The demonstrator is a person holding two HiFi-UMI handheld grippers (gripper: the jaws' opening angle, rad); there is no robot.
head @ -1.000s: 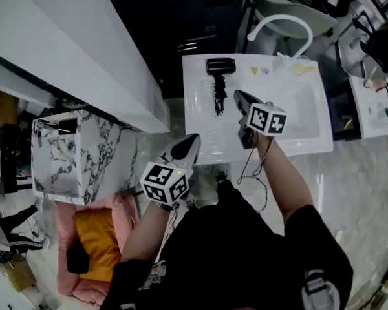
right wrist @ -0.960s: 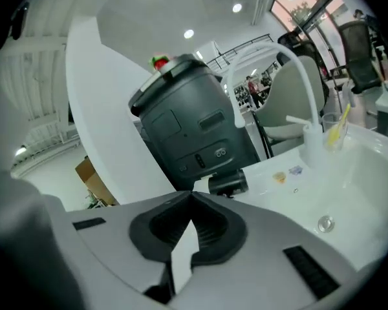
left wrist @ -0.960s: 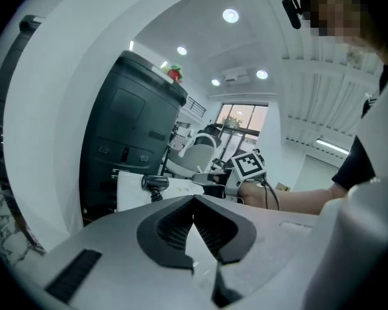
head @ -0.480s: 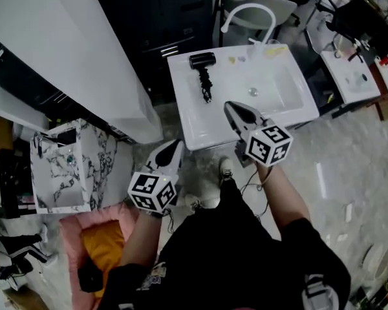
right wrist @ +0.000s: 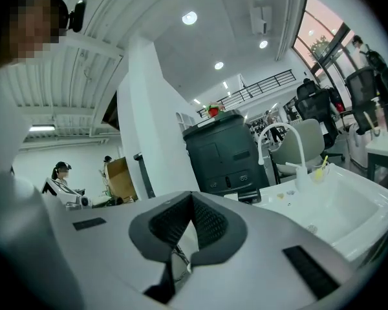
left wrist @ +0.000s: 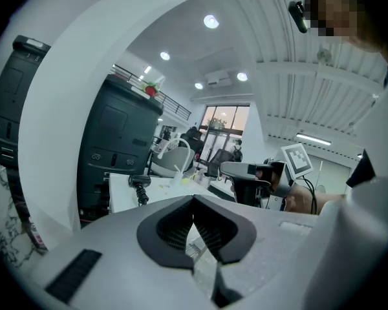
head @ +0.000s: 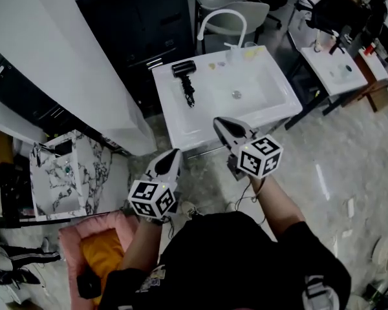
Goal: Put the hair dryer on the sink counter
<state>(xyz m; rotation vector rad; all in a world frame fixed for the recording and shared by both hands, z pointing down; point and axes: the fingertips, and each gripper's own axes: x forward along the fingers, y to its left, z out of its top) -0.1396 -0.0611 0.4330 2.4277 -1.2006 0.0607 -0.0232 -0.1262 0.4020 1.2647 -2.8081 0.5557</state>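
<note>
Plainly, both tools are shut and hold nothing. In the left gripper view the left tool [left wrist: 194, 204] has its jaws pressed together, with only floor glimpsed under them. The right gripper view shows the same of the right tool [right wrist: 192, 200]. From the head view, the left tool [head: 172, 155] hangs over the floor short of the white surface [head: 181, 126]. The right tool [head: 218, 122] reaches just over that surface's near edge.

The dryer [head: 185, 75] lies on the surface's flat left rim, beside the basin [head: 246, 92]. Its black head is toward the back and its coiled cord trails toward the person, well apart from both tools. The left gripper view catches the dryer [left wrist: 140, 183] from the side, resting on the white edge, and also the right tool [left wrist: 227, 169] with its marker cube. The right gripper view shows no left tool.

Only the head view takes in the marbled box [head: 61, 166] and the pink cushion [head: 97, 250] on the floor at the left. The faucet [head: 223, 18] arches behind the basin, next to a dark cabinet [head: 149, 18]. The right gripper view sees that faucet [right wrist: 281, 141] against office chairs and, far left, seated people [right wrist: 61, 176] that no other view shows.
</note>
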